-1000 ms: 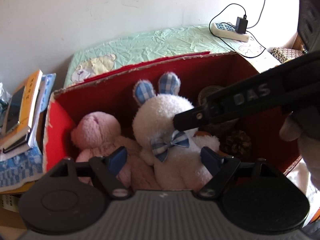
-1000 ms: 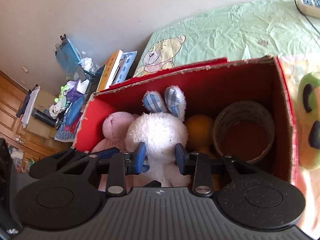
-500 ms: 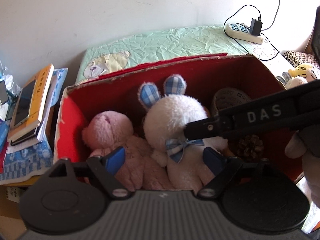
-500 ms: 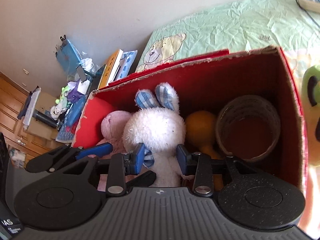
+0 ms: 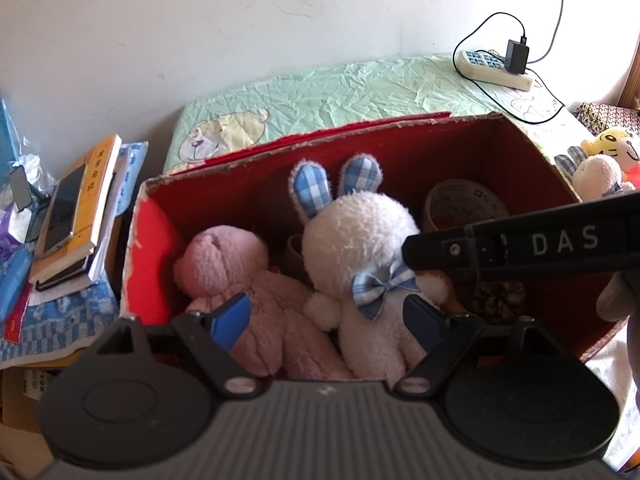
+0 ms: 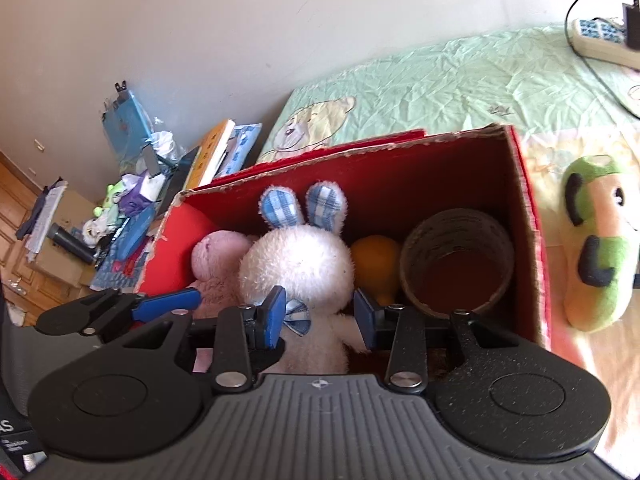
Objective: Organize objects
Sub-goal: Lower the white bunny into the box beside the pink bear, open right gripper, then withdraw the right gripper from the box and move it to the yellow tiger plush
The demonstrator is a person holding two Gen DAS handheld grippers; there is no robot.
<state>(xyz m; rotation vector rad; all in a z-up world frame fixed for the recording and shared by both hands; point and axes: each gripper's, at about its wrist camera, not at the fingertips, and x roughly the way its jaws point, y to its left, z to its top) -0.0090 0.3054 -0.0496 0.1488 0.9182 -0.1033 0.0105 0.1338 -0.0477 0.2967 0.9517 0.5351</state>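
Observation:
A red cardboard box (image 5: pixel 460 152) (image 6: pixel 524 216) holds a white plush bunny (image 5: pixel 360 248) (image 6: pixel 304 264) with blue checked ears, a pink plush bear (image 5: pixel 228 264) (image 6: pixel 216 252), a tape roll (image 5: pixel 460 204) (image 6: pixel 456 264), an orange ball (image 6: pixel 374 260) and a pine cone (image 5: pixel 496 300). My left gripper (image 5: pixel 326 320) is open above the box's near side, empty. My right gripper (image 6: pixel 320 316) is open around the bunny's body without pinching it; its arm (image 5: pixel 520 244) crosses the left wrist view.
A green and orange plush (image 6: pixel 600 240) lies right of the box on the bed sheet (image 6: pixel 440 80). More plush toys (image 5: pixel 600 164) sit at the far right. Books and a phone (image 5: pixel 76 212) are stacked left. A power strip (image 5: pixel 496 68) lies at the back.
Both grippers have pulled back and up from the box. The right gripper's jaws have widened, letting go of the bunny, which now rests in the box.

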